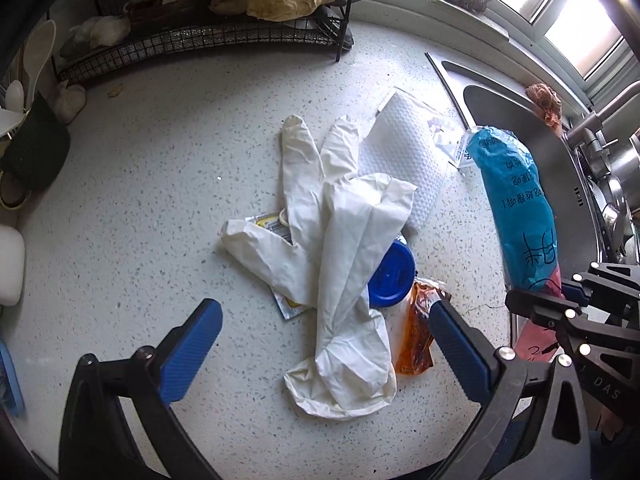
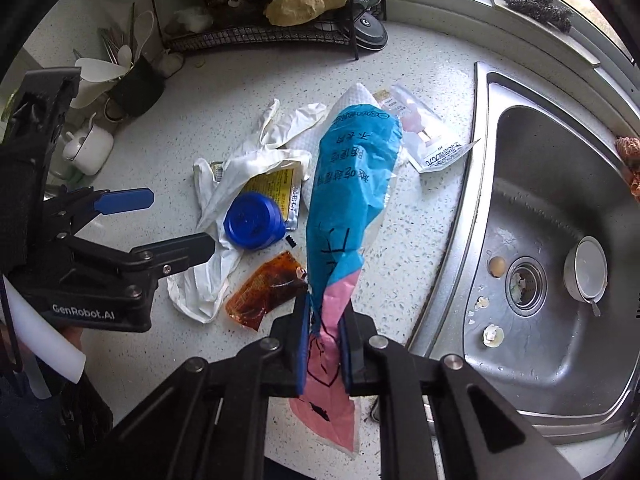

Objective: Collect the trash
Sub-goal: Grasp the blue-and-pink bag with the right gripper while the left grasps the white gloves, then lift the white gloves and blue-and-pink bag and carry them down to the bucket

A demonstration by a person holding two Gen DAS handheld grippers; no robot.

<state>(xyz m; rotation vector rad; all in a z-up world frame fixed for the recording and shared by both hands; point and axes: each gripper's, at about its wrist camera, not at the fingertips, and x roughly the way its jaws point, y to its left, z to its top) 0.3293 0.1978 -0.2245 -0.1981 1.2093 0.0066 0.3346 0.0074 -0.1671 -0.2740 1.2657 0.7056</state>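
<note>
- At the left edge of the right wrist view, the left gripper [image 2: 174, 222] hangs over the speckled countertop [image 2: 404, 256] with its blue-padded fingers spread wide and nothing between them; in its own view the left gripper [image 1: 326, 330] straddles the heap of trash from above without touching it.
- Upper left of both views: a black wire rack [image 2: 260, 36] holding cloths, with a dark utensil holder [image 2: 138, 90] to its left.
- Centre-left of the right wrist view lies the trash heap: white disposable gloves [image 1: 340, 256] draped over a blue round lid [image 2: 252, 220], a yellow sachet [image 2: 280, 188] and a white embossed paper towel [image 1: 404, 152].
- Just below the lid lies an orange-brown sauce packet [image 2: 266, 290], flat on the counter.
- In the middle of the right wrist view, the right gripper [image 2: 324, 344] is clenched on the pink end of a blue and pink plastic bag [image 2: 352, 184]; the bag's blue part stretches toward the top of the frame over the towel. Whether the far end is clear of the counter cannot be told.
- Right of the bag's tip lies a clear printed wrapper [image 2: 428, 136], near the sink's edge.
- The right side of the frame is filled by the steel sink [image 2: 532, 184], with a small white bowl [image 2: 586, 268] and eggshell bits [image 2: 492, 336] near the drain.
</note>
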